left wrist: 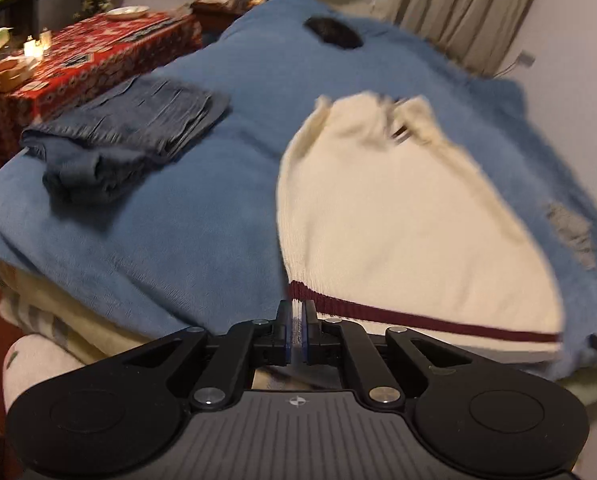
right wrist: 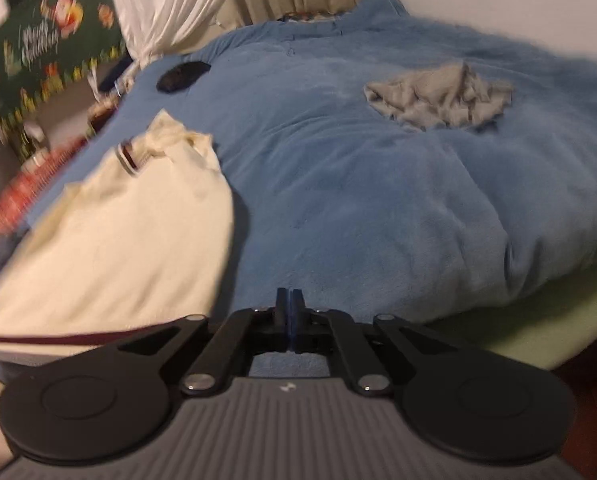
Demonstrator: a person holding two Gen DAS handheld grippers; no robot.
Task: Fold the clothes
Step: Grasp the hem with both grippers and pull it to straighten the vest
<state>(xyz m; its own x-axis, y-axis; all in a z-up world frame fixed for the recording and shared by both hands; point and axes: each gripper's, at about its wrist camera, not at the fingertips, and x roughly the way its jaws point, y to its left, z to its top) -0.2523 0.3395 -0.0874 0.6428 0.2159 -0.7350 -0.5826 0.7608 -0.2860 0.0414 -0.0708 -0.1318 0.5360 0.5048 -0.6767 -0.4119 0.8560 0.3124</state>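
Left wrist view shows the left gripper (left wrist: 296,314) clamped on the near sweater (left wrist: 398,216) hem; right gripper (right wrist: 289,312) closed, empty: single-corner pulling may skew the fold.

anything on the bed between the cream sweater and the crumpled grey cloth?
Nothing: in the right wrist view, only bare blue blanket separates the cream sweater from the grey cloth. The black patch sits farther back, off that line.
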